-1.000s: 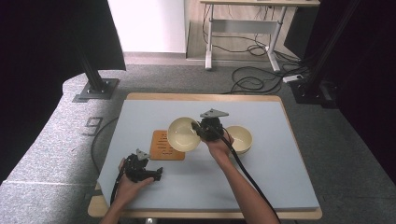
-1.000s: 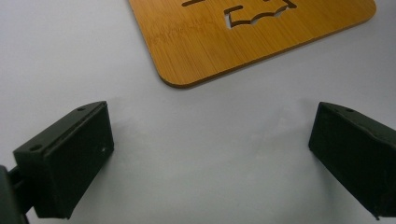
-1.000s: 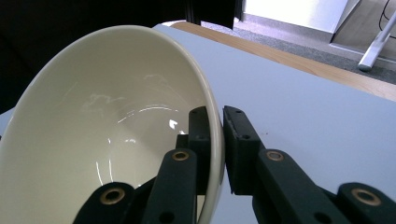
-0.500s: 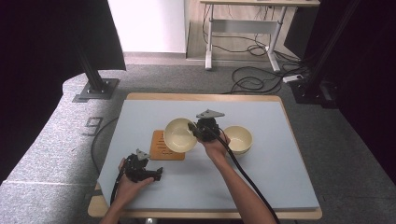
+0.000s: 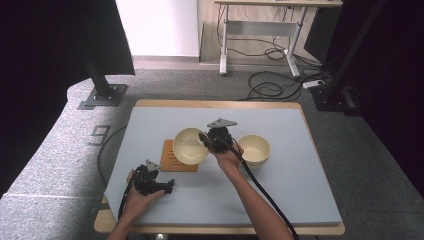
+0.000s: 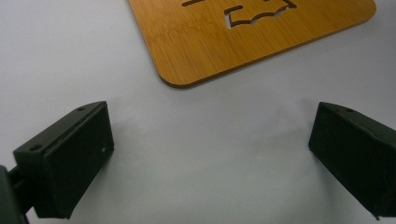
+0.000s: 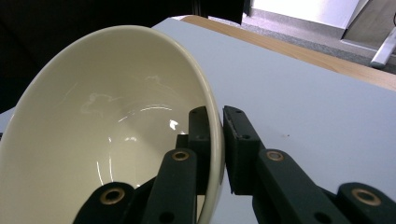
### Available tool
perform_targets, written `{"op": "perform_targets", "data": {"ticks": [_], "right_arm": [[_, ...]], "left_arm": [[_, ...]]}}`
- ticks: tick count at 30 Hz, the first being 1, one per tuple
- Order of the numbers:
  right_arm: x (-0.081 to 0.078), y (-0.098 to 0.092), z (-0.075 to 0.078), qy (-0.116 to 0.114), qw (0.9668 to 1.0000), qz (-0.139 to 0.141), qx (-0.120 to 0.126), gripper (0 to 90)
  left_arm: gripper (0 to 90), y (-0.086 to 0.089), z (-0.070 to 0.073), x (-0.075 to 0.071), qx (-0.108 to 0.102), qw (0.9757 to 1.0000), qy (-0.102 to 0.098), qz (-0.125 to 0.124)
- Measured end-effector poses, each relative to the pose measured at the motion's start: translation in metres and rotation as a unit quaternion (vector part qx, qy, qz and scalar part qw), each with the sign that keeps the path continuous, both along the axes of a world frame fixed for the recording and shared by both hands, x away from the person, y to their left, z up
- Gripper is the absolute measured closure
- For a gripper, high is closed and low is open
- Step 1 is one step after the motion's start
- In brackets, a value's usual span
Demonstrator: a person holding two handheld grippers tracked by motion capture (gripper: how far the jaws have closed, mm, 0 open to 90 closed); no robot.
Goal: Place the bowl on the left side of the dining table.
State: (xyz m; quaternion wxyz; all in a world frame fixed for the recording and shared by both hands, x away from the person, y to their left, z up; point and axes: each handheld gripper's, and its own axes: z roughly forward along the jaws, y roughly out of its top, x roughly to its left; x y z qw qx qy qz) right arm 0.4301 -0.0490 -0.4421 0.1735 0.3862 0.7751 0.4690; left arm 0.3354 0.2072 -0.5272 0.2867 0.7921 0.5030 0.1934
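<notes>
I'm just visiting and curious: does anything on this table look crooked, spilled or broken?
Nothing is spilled or broken. The one thing askew is the cream bowl: the right gripper pinches its rim and holds it tilted above the wooden mat, not flat. The second bowl sits upright on the table. The left gripper is open and holds nothing.

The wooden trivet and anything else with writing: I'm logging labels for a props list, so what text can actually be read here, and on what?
"9": pale mark on the grey floor covering left of the table.
Wooden trivet: a faint engraved line beside the cut-out shapes, too faint and blurred to read.
Cream bowls: no markings.
</notes>
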Motion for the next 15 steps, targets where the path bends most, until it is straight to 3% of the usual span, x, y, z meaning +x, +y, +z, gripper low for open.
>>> {"op": "perform_targets", "data": {"ticks": [15], "right_arm": [[-0.0005,0.0071,-0.0073,0.007,1.0,0.003,0.004,82.2]], "left_arm": [[0.0,0.0,0.0,-0.0001,0.0,1.0,0.001,0.0]]}}
